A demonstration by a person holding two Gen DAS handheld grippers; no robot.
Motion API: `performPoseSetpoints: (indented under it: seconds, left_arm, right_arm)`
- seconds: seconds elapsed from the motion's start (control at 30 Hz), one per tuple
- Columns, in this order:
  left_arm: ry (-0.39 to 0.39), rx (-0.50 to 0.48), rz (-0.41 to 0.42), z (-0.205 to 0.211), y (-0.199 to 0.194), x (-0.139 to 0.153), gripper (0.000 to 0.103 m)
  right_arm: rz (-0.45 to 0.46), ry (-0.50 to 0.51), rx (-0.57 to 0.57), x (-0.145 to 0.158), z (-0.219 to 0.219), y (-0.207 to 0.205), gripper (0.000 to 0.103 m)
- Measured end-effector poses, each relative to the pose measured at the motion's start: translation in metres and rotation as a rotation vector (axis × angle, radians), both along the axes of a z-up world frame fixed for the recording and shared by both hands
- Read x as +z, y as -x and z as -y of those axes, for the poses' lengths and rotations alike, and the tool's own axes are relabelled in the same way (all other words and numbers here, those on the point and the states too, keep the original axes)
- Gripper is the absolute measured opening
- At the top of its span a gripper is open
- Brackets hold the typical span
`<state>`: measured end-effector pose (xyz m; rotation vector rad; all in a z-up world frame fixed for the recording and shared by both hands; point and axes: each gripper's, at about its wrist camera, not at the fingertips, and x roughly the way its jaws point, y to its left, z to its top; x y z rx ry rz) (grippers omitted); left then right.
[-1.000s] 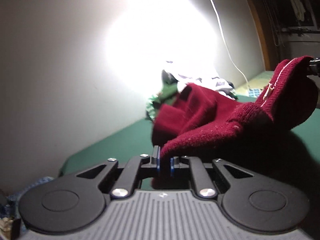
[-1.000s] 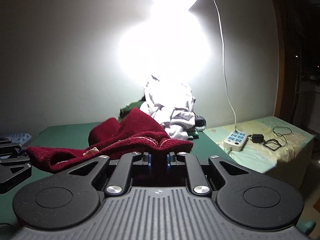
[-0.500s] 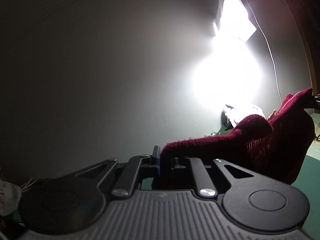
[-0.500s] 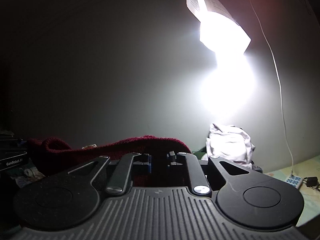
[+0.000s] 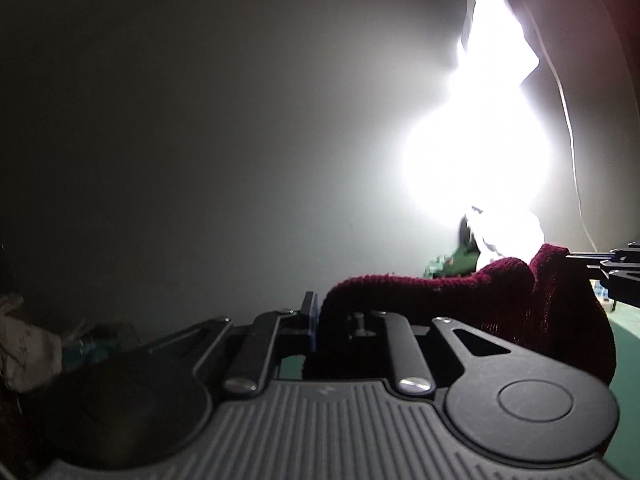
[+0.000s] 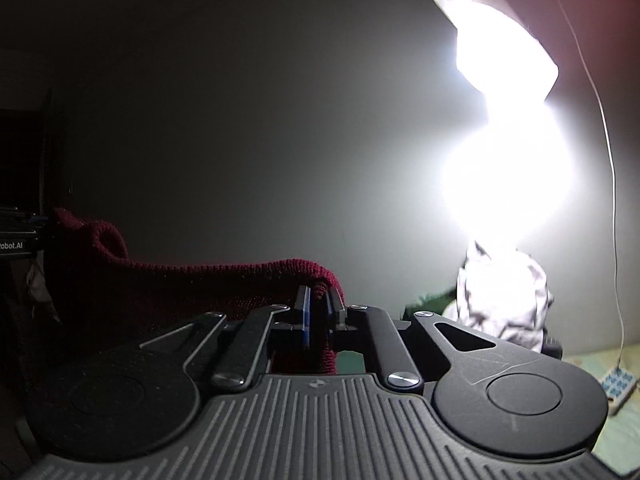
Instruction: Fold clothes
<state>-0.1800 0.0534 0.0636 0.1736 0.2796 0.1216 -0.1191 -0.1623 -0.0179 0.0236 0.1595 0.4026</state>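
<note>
Held aloft before a dim grey wall (image 6: 240, 120): a dark red knitted sweater (image 6: 192, 280), stretched between two claws.

At the sweater's left end, left claw (image 5: 332, 320) clamped on one corner of the knit, jaws having just eased slightly wider, cloth pinched between them and draped over the right finger. To the left of the sweater in the left wrist view, a crumpled pale bundle (image 5: 24, 352) in shadow, too dark to identify.

At the sweater's right end, right claw (image 6: 318, 312) clenched on the other corner, jaws having just tightened, a fold of knit squeezed between the blue pads (image 6: 306, 316).

Beyond the sweater to the right, a heap of white clothes (image 6: 504, 296) against the wall, under a glaring lamp (image 6: 504, 52). Further right of the sweater, a thin white cord (image 6: 612, 208) running down the wall to a power strip (image 6: 618, 384) on a pale patterned sheet (image 6: 616, 432).
</note>
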Motion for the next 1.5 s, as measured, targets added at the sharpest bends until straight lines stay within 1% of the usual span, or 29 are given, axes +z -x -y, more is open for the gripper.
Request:
performPoseSetpoints:
  seconds: [0.13, 0.2, 0.27, 0.3, 0.33, 0.37, 0.4, 0.43, 0.47, 0.5, 0.53, 0.6, 0.67, 0.83, 0.9, 0.93, 0.97, 1.0, 1.07, 1.1, 1.17, 1.2, 1.27, 1.33, 1.37, 1.4, 1.43, 1.47, 1.5]
  left_arm:
    - [0.112, 0.038, -0.185, -0.017, -0.063, -0.058, 0.017]
    - [0.135, 0.048, -0.256, -0.028, -0.081, -0.083, 0.019]
    - [0.129, 0.051, -0.322, -0.037, -0.091, -0.107, 0.019]
    - [0.129, 0.046, -0.344, -0.043, -0.09, -0.115, 0.019]
    - [0.125, 0.042, -0.362, -0.048, -0.085, -0.121, 0.02]
    - [0.12, 0.035, -0.379, -0.051, -0.085, -0.125, 0.024]
    - [0.115, 0.029, -0.39, -0.055, -0.082, -0.127, 0.035]
    - [0.109, 0.016, -0.396, -0.058, -0.077, -0.127, 0.041]
    - [0.104, -0.003, -0.401, -0.062, -0.068, -0.124, 0.051]
    - [0.099, -0.023, -0.405, -0.066, -0.058, -0.12, 0.059]
    - [0.102, -0.042, -0.415, -0.069, -0.05, -0.116, 0.064]
    - [0.13, -0.099, -0.447, -0.073, -0.036, -0.113, 0.086]
    - [0.135, -0.148, -0.482, -0.069, -0.024, -0.116, 0.093]
    - [0.157, -0.235, -0.549, -0.057, -0.018, -0.133, 0.094]
    - [0.187, -0.251, -0.565, -0.052, -0.026, -0.139, 0.089]
    - [0.194, -0.258, -0.56, -0.049, -0.03, -0.141, 0.088]
    - [0.192, -0.261, -0.557, -0.046, -0.035, -0.145, 0.083]
    - [0.192, -0.257, -0.557, -0.047, -0.038, -0.146, 0.075]
    - [0.193, -0.246, -0.56, -0.051, -0.043, -0.148, 0.063]
    - [0.194, -0.24, -0.561, -0.054, -0.045, -0.149, 0.054]
    - [0.213, -0.227, -0.547, -0.063, -0.047, -0.147, 0.048]
    - [0.213, -0.216, -0.538, -0.067, -0.047, -0.145, 0.042]
    - [0.206, -0.194, -0.52, -0.076, -0.046, -0.142, 0.037]
    - [0.207, -0.19, -0.512, -0.083, -0.048, -0.138, 0.038]
    - [0.214, -0.198, -0.513, -0.085, -0.048, -0.137, 0.041]
    - [0.218, -0.211, -0.515, -0.086, -0.049, -0.137, 0.049]
    - [0.21, -0.211, -0.509, -0.086, -0.05, -0.136, 0.055]
    - [0.198, -0.204, -0.499, -0.085, -0.05, -0.137, 0.067]
    - [0.191, -0.2, -0.492, -0.085, -0.05, -0.138, 0.075]
  right_arm:
    - [-0.17, 0.084, -0.057, -0.047, -0.008, -0.036, 0.008]
    - [-0.221, 0.103, -0.075, -0.063, -0.011, -0.049, 0.008]
    - [-0.258, 0.119, -0.104, -0.074, -0.014, -0.049, 0.008]
    - [-0.276, 0.115, -0.113, -0.076, -0.014, -0.046, 0.011]
    - [-0.293, 0.105, -0.12, -0.077, -0.014, -0.043, 0.018]
    - [-0.305, 0.093, -0.124, -0.076, -0.012, -0.041, 0.029]
    - [-0.32, 0.083, -0.125, -0.076, -0.01, -0.033, 0.034]
    - [-0.345, 0.078, -0.122, -0.078, -0.007, -0.028, 0.043]
    - [-0.372, 0.075, -0.118, -0.079, -0.005, -0.023, 0.047]
    - [-0.399, 0.072, -0.113, -0.08, -0.003, -0.019, 0.049]
    - [-0.425, 0.068, -0.106, -0.082, -0.002, -0.015, 0.05]
    - [-0.485, 0.054, -0.089, -0.087, -0.002, -0.006, 0.056]
    - [-0.555, 0.032, -0.075, -0.094, -0.004, -0.002, 0.06]
    - [-0.681, -0.022, -0.12, -0.114, -0.013, -0.008, 0.06]
    - [-0.729, -0.066, -0.13, -0.12, -0.015, -0.013, 0.058]
    - [-0.737, -0.078, -0.13, -0.121, -0.017, -0.014, 0.052]
    - [-0.74, -0.086, -0.131, -0.121, -0.019, -0.016, 0.048]
    - [-0.743, -0.094, -0.131, -0.121, -0.021, -0.017, 0.038]
    - [-0.71, -0.08, -0.141, -0.117, -0.025, -0.014, 0.009]
    - [-0.69, -0.071, -0.147, -0.115, -0.028, -0.013, 0.006]
    - [-0.62, -0.039, -0.178, -0.106, -0.029, -0.006, 0.002]
    - [-0.583, -0.025, -0.197, -0.101, -0.028, -0.002, 0.001]
    - [-0.533, -0.02, -0.236, -0.092, -0.021, 0.004, 0.001]
    - [-0.53, -0.013, -0.249, -0.09, -0.014, 0.004, 0.001]
    - [-0.548, -0.007, -0.244, -0.091, -0.011, 0.001, 0.003]
    - [-0.562, -0.012, -0.25, -0.094, -0.01, -0.002, 0.006]
    - [-0.574, -0.022, -0.26, -0.098, -0.009, -0.005, 0.017]
    - [-0.587, -0.032, -0.27, -0.102, -0.009, -0.008, 0.034]
    - [-0.599, -0.042, -0.28, -0.106, -0.008, -0.011, 0.041]
